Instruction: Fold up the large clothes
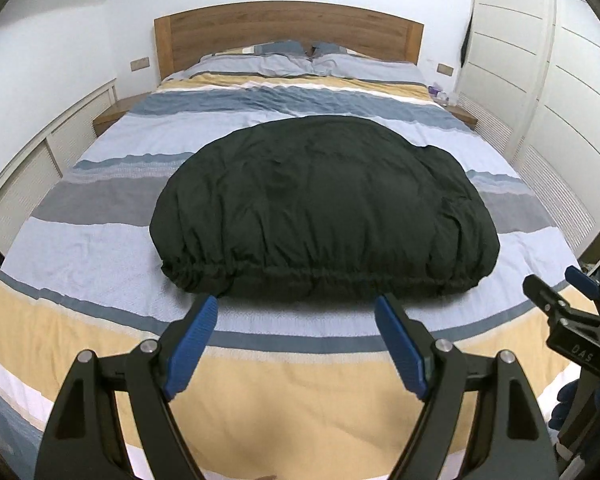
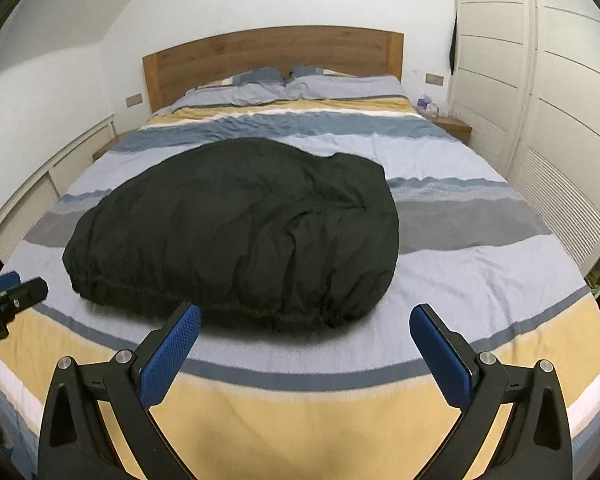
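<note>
1. Two handheld black grippers with blue textured pads are in frame, both over the near end of the bed and tilted down toward it.
2. Left gripper (image 1: 296, 308): jaws spread wide, nothing between the blue pads (image 1: 192, 344). Tips sit just short of the garment's near hem, not touching it.
3. Right gripper (image 2: 306, 318): jaws also spread wide, nothing held. Its left pad (image 2: 172, 356) overlaps the hem edge in view; contact can't be confirmed. Its right pad is over bare bedding.
4. Each gripper shows at the edge of the other's camera: the right one at the far right of the left wrist view, the left one at the far left of the right wrist view.
5. Bulky black puffy garment with a gathered elastic hem (image 1: 316, 200) lies flat in a rounded mound on the middle of the bed, hem toward the grippers. Right side has a raised fold or flap.
6. Striped bedspread in pale blue, grey, yellow and white bands (image 1: 80, 248) covers the whole bed under the garment; a yellow band runs under both grippers.
7. Two matching striped pillows (image 2: 284, 88) sit at the far end against the wooden headboard (image 2: 272, 52).
8. Low wooden bedside tables flank the bed; the right one (image 2: 452, 124) carries small items, too small to identify.
9. White panelled wardrobe doors (image 2: 540, 80) line the right wall, with louvred lower sections.
</note>
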`<state>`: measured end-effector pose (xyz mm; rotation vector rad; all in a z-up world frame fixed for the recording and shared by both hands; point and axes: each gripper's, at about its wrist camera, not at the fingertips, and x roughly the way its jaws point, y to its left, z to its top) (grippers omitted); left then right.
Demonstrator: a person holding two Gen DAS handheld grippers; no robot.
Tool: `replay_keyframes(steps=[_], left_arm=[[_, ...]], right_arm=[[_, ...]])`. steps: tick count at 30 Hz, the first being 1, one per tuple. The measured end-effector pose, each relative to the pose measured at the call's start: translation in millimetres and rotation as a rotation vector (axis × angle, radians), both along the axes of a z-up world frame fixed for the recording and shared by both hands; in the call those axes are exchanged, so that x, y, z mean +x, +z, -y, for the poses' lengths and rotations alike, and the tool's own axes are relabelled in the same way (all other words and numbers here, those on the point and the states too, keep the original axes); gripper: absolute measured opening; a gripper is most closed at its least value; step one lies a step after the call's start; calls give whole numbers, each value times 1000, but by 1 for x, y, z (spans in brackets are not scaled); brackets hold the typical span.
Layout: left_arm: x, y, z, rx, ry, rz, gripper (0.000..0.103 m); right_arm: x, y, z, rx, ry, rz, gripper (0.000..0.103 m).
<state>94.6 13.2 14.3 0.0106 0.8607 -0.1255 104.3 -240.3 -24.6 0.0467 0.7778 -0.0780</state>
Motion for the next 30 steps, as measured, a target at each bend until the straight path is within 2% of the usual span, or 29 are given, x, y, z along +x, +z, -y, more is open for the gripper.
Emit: replay_keyframes(steps=[19,30], left_arm=[[-16,-3,-15,50,17,-28,80],[-10,-9,-16,32,-8,-41,80]], right_arm=[[-15,-8,11,-22,-45,-21,102],[-17,-11,22,-16,-83,-36,102]])
